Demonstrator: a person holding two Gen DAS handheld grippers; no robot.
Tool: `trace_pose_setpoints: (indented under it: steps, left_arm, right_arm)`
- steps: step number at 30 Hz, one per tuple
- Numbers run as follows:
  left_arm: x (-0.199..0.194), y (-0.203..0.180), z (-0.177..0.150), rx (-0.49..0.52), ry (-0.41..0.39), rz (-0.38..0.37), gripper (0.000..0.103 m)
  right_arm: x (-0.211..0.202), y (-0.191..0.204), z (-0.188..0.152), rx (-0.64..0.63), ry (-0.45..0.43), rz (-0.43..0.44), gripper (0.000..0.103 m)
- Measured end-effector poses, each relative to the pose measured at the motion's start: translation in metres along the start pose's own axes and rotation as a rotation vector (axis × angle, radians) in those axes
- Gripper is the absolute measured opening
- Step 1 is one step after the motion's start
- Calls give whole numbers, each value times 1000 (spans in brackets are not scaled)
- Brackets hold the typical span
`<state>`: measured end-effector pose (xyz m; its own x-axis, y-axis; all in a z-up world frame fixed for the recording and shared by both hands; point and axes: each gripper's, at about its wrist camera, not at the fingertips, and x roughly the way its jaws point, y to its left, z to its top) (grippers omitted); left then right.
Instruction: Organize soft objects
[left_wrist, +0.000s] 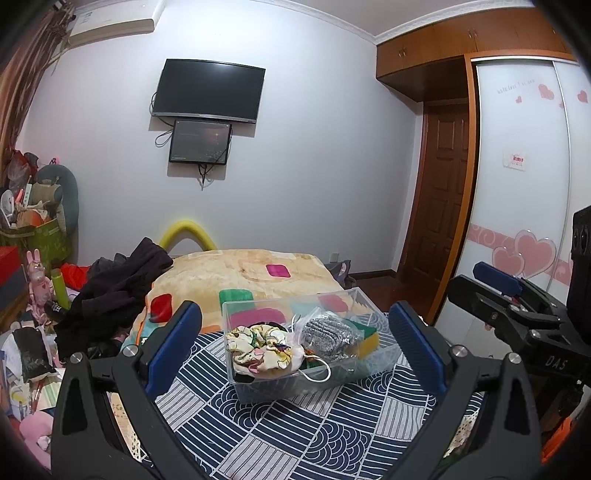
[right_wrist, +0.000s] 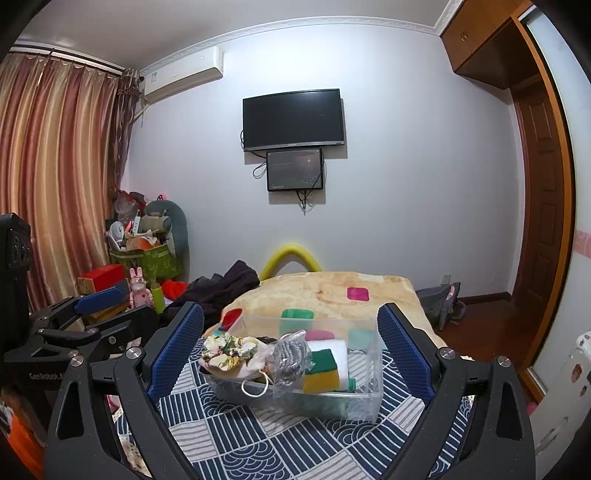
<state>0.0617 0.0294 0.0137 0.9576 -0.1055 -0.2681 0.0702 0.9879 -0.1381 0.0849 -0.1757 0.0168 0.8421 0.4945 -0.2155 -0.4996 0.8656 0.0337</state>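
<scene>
Soft objects fill a clear plastic bin (left_wrist: 255, 384) on the patterned cloth (left_wrist: 295, 435): floral fabric bundle (left_wrist: 258, 341) at left, metallic scourer (left_wrist: 327, 332) in the middle, yellow-green sponge (left_wrist: 364, 338) at right. Left gripper (left_wrist: 295, 347) and right gripper (right_wrist: 291, 354) both hang near it, jaws spread, holding nothing.

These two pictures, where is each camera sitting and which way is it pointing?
Left wrist view: sits on the left gripper, looking forward along its open fingers at the clear bin on the patterned cloth; the right gripper shows at the right edge.
Right wrist view: sits on the right gripper, facing the same bin from further right; the left gripper shows at the left edge.
Shared: bin, cloth, blanket, wall TV.
</scene>
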Motion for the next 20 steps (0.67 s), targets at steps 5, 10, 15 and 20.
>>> trace_pose_setpoints:
  steps: [5,10,15,20]
  left_arm:
    - [-4,0,1,1,-11,11,103]
    - [-3,-3,0,14,-8,12,103]
    - [-2,-4,0,11,-4,20,103]
    - [-1,-3,0,7,1,14,103]
  right_arm:
    - [0,0,1,-1,0,0,96]
    - [0,0,1,-1,3,2,96]
    - [0,1,1,-1,8,3,96]
    - [0,0,-2,2,14,2,96]
